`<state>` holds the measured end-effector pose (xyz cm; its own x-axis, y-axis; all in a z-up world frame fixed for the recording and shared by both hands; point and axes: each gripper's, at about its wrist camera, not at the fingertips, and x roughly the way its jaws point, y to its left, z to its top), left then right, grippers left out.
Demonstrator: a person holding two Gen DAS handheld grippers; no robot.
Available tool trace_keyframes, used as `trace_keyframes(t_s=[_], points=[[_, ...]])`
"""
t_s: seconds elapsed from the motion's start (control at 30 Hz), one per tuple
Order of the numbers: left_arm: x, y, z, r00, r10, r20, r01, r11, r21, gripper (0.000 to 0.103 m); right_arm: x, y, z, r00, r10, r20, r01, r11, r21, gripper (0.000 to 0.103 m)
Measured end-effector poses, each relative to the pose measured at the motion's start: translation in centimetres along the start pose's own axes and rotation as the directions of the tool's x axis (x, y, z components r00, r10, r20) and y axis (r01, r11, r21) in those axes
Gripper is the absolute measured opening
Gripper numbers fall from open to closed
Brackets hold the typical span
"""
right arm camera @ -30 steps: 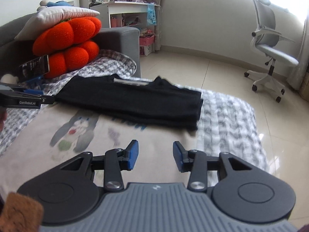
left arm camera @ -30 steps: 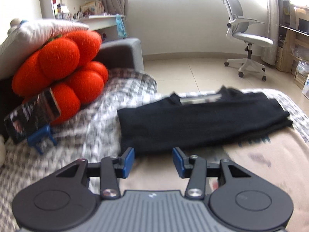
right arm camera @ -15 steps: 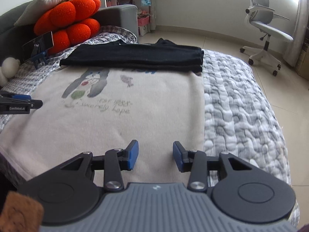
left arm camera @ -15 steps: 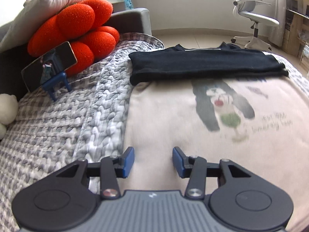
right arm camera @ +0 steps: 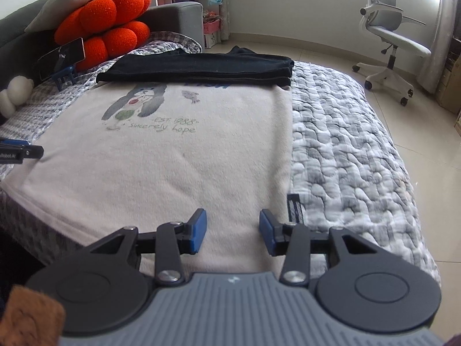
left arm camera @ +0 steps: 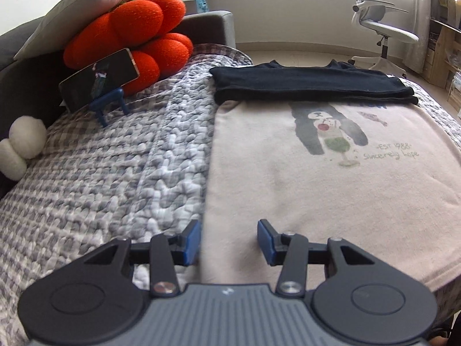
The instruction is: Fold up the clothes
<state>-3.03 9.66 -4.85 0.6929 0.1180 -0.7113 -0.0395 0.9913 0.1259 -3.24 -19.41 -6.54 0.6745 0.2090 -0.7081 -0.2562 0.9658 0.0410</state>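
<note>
A beige shirt with a dog print lies flat on the quilted bed. At its far end rests a folded black garment. My left gripper hovers open over the shirt's near left edge, nothing between its blue pads. Over the shirt's near right corner my right gripper stands open and empty, a black tag just beside its right finger. In the right wrist view the left gripper's tip shows at the left edge.
The grey and white quilt covers the bed. An orange cushion, a white pillow and a phone on a blue stand sit at the headboard side, with a white plush. An office chair stands on the tiled floor.
Both grippers have drawn back from the black garment toward the near end of the beige shirt and sunk lower. Their jaws stayed apart and empty.
</note>
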Motion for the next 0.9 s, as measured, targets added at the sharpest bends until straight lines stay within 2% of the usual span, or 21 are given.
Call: trace_keyframes(t_s=[0.27, 0.4, 0.53, 0.67, 0.77, 0.9], points=[[-1.2, 4.1, 0.1, 0.999, -0.031, -0.015, 0.029, 0.995, -0.097, 0.043, -1.4, -1.5, -0.3, 1.0, 0.013, 0.009, -0.014, 0.995, 0.099, 0.045], [-2.2, 4.5, -0.9, 0.997, -0.08, -0.024, 0.077, 0.99, -0.118, 0.043, -1.9, -2.2, -1.0, 1.0, 0.009, 0.01, -0.01, 0.989, 0.147, 0.045], [-3.1, 5.0, -1.3, 0.997, -0.078, -0.011, 0.077, 0.992, -0.099, 0.043, -2.4, -2.8, -1.1, 1.0, 0.022, 0.013, -0.024, 0.979, 0.201, 0.045], [-3.4, 5.0, -1.9, 0.994, -0.106, -0.024, 0.103, 0.992, -0.075, 0.043, -2.6, -3.5, -1.7, 1.0, 0.014, 0.011, -0.016, 0.976, 0.219, 0.045], [-3.8, 4.2, -2.4, 0.99, -0.139, -0.018, 0.139, 0.99, -0.037, 0.043, -2.9, -3.9, -2.3, 1.0, 0.009, 0.012, -0.012, 0.972, 0.233, 0.045], [-3.4, 2.8, -3.1, 0.989, -0.144, -0.024, 0.144, 0.989, 0.015, 0.043, -3.2, -4.1, -3.0, 1.0, 0.003, 0.015, -0.006, 0.975, 0.224, 0.042]])
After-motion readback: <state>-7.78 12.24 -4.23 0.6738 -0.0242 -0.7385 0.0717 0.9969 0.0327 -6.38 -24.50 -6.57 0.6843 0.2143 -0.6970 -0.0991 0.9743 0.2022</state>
